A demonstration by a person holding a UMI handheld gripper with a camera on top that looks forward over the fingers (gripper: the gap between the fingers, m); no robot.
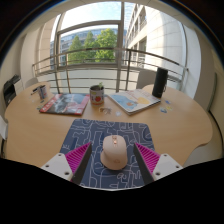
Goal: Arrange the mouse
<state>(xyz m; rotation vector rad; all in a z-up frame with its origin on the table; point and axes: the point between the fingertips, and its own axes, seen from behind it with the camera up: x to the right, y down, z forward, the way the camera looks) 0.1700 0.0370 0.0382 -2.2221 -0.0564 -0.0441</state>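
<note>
Fingers (77, 158) of your gripper (112, 158) stand wide apart, released, with the magenta pads facing inward on either side. Your mouse (114, 151) sits between them, a pale rounded shape resting on the mat (100, 130), and a gap shows at each side, so neither pad presses on it. You hold nothing.

That mat is dark blue with a light scribbled pattern, and it lies flat on the round wooden table (40, 130), reaching from between your fingers out ahead of the mouse.

Beyond the mat, near the far side of the table, a can (97, 95) stands upright; its label is too small to read and you cannot tell what is inside. Left of the can lies a magazine (65, 103) with a reddish cover, flat on the wood. Right of the can lies a book (133, 100) with a bluish cover, also flat, well apart from the mouse. A dark object (160, 82) stands upright at the table's far right edge; what it is cannot be made out.

Behind the table runs a railing (100, 62), and through the tall window (95, 30) you see trees (88, 45) and a pale building (165, 40) to the right.
</note>
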